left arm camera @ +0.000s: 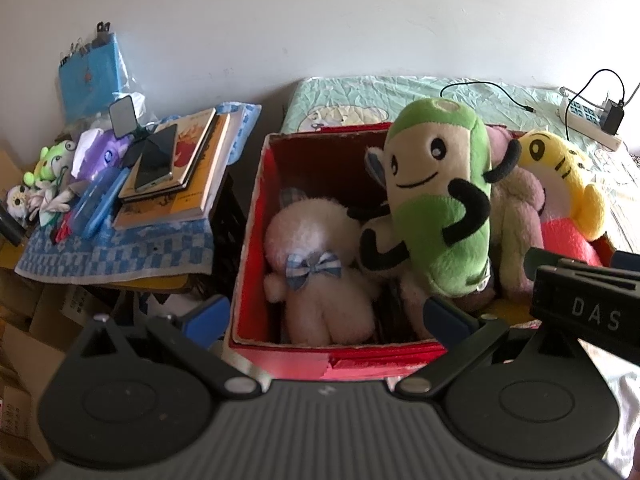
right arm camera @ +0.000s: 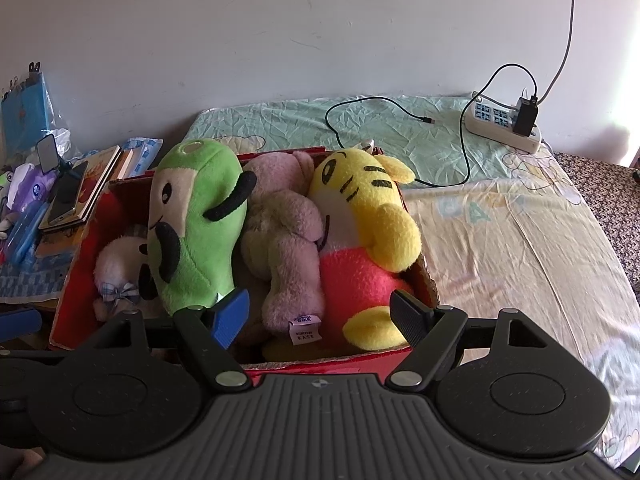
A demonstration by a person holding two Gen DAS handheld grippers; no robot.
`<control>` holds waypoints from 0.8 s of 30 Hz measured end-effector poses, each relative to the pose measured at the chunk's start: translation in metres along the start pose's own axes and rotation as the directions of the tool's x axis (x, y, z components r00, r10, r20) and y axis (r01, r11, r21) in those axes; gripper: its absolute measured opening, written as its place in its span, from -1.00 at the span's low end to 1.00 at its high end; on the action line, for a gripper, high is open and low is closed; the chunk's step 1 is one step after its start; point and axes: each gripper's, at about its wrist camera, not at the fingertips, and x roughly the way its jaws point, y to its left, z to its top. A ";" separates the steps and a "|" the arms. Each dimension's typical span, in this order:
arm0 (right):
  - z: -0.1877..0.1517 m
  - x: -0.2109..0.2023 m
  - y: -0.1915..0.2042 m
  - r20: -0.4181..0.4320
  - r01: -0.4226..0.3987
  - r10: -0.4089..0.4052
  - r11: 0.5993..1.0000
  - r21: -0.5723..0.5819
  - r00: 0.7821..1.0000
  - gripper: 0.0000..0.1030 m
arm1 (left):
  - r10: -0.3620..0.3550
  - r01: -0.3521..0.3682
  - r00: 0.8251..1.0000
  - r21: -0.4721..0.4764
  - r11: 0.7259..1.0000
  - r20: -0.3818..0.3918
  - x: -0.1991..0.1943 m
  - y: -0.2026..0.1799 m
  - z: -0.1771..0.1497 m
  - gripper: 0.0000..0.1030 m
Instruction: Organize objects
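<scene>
Left tongs (left arm camera: 326,318): held spread wide, empty, at the red box's (left arm camera: 256,216) near rim.
Right tongs (right arm camera: 320,316): spread wide, empty.
Plush toys: green one (right arm camera: 192,232) and yellow one (right arm camera: 364,216) packed in the box just ahead.

This is a bedroom in a home. A bed with a wrinkled pale green and cream cartoon-print sheet (right arm camera: 500,216) stands against a plain white wall (right arm camera: 280,32). On the sheet lies a white power strip (right arm camera: 505,127) with a black charger plugged in, and a thin black cable (right arm camera: 400,136) curls beside it. A red cardboard box (left arm camera: 256,248) full of soft plush toys sits at the bed's near edge. Beside the bed, a low stand covered with a blue and white checked towel (left arm camera: 120,252) carries a stack of books (left arm camera: 188,168) with a dark phone on top, and small toys. Brown cardboard cartons (left arm camera: 24,344) are piled below it.
</scene>
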 end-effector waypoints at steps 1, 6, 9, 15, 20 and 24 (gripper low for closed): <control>0.000 -0.001 0.000 0.001 0.000 0.000 1.000 0.000 1.000 0.55 | 0.002 -0.002 1.000 0.002 1.000 0.002 0.000 0.000 0.000 0.99; -0.001 -0.002 0.002 0.005 0.003 -0.003 1.000 -0.004 1.000 0.55 | 0.003 -0.003 1.000 0.001 1.000 0.003 -0.001 0.002 -0.002 0.99; -0.001 -0.003 0.002 0.006 0.004 -0.004 1.000 -0.006 1.000 0.55 | 0.000 0.000 1.000 0.001 1.000 0.004 -0.001 0.002 -0.003 0.99; -0.002 -0.003 0.002 0.006 0.004 -0.004 1.000 -0.008 1.000 0.55 | 0.000 0.000 1.000 0.006 1.000 0.011 -0.001 0.002 -0.003 0.99; 0.000 -0.002 0.003 0.005 0.004 -0.004 1.000 -0.012 1.000 0.55 | 0.000 0.000 1.000 0.004 1.000 0.008 0.000 0.003 -0.003 0.99; 0.000 -0.001 0.003 0.005 0.004 -0.004 1.000 -0.013 1.000 0.55 | 0.002 -0.002 1.000 0.008 1.000 0.010 0.000 0.004 -0.003 0.99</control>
